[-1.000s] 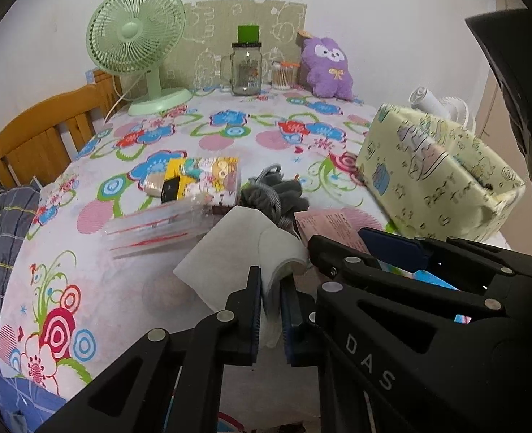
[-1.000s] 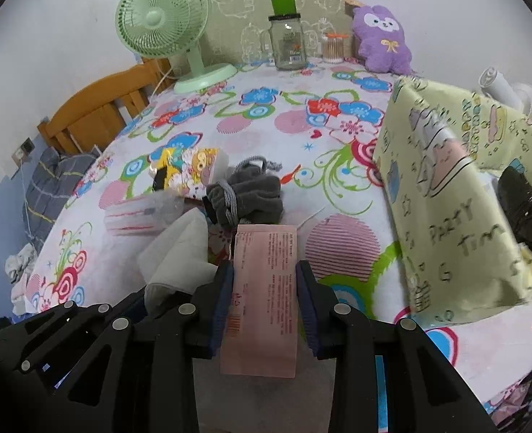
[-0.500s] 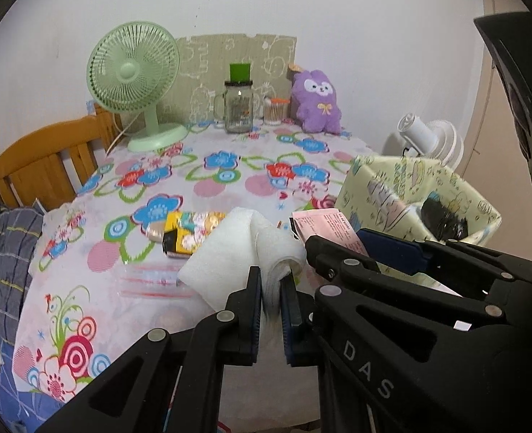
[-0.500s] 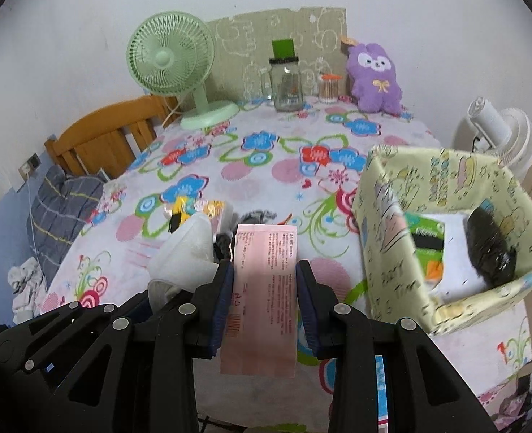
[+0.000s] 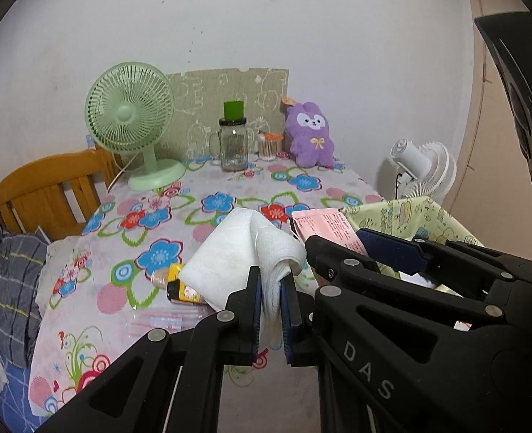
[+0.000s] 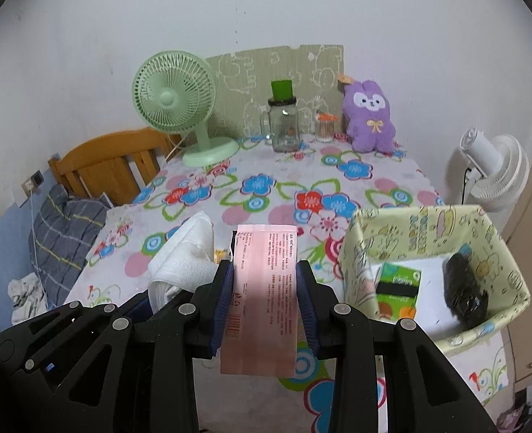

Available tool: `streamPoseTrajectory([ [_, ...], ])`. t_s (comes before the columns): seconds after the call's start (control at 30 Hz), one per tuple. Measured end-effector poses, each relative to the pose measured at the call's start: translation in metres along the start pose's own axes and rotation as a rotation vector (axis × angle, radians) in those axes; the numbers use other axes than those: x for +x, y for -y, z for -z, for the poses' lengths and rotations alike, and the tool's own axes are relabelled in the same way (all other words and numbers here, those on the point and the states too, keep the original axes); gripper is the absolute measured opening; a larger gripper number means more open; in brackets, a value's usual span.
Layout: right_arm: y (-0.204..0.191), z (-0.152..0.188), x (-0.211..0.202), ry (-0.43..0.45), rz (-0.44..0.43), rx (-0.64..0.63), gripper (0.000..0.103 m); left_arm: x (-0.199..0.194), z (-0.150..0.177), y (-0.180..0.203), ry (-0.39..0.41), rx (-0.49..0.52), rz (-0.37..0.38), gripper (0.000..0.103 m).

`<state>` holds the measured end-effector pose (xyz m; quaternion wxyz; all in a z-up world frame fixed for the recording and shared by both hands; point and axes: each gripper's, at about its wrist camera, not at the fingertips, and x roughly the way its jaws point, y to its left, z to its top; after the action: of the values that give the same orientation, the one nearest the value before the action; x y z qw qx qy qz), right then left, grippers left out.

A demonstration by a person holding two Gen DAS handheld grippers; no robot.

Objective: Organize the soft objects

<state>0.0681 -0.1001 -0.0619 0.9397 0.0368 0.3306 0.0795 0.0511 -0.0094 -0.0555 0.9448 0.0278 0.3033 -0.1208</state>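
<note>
The left tool [image 5: 271, 301] is pinching a folded white towel [image 5: 237, 252] between its blue pads; the cloth is bunching into a soft roll at the grip and fanning out flat toward the left, held up above the desk [image 5: 128, 249]. The right tool [image 6: 266, 310] is clamping a flat pink packet [image 6: 264, 288] by its two long edges, its printed face turned up and a small barcode showing near the lower left corner; the rows of print are too small to read.

Just right of the packet, a pale yellow fabric box [image 6: 403, 223] with cartoon drawings is sitting open at the desk's near right corner, its far rim hanging beside the desk edge. Inside it are lying a green and orange pack [image 6: 397, 288], a white sheet and a dark bundle [image 6: 464, 296].

The flowered cloth between the tools and the far row of green fan [image 6: 173, 101], glass jar [image 6: 284, 128] and purple plush [image 6: 368, 117] is lying mostly bare. A yellow packet [image 5: 184, 290] is peeking out under the towel. The letters "DAS" are showing on the right tool's body in the left view.
</note>
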Motion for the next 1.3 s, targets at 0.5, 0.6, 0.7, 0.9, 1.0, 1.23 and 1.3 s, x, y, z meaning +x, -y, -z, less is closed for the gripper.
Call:
streamPoseTrajectory([
  [0.5, 0.015, -0.023, -0.012, 0.051, 0.007, 0.01, 0.038, 0.001, -0.022, 0.015, 0.029, 0.014, 0.011, 0.007],
  [0.6, 0.02, -0.024, -0.011, 0.051, 0.008, 0.011, 0.038, 0.004, -0.024, 0.02, 0.028, 0.014, 0.011, 0.007],
  [0.7, 0.027, -0.026, -0.012, 0.054, 0.012, 0.011, 0.038, 0.006, -0.026, 0.025, 0.03, 0.016, 0.013, 0.007],
  [0.9, 0.042, -0.029, -0.017, 0.071, 0.023, 0.011, 0.038, 0.009, -0.033, 0.041, 0.041, 0.02, 0.018, 0.007],
  [1.0, 0.051, -0.031, -0.02, 0.079, 0.031, 0.011, 0.038, 0.011, -0.035, 0.049, 0.044, 0.024, 0.023, 0.007],
  [1.23, 0.074, -0.033, -0.024, 0.09, 0.048, 0.019, 0.038, 0.018, -0.039, 0.07, 0.044, 0.038, 0.038, 0.007],
  [1.3, 0.08, -0.033, -0.025, 0.096, 0.056, 0.021, 0.038, 0.02, -0.04, 0.076, 0.044, 0.045, 0.045, 0.007],
])
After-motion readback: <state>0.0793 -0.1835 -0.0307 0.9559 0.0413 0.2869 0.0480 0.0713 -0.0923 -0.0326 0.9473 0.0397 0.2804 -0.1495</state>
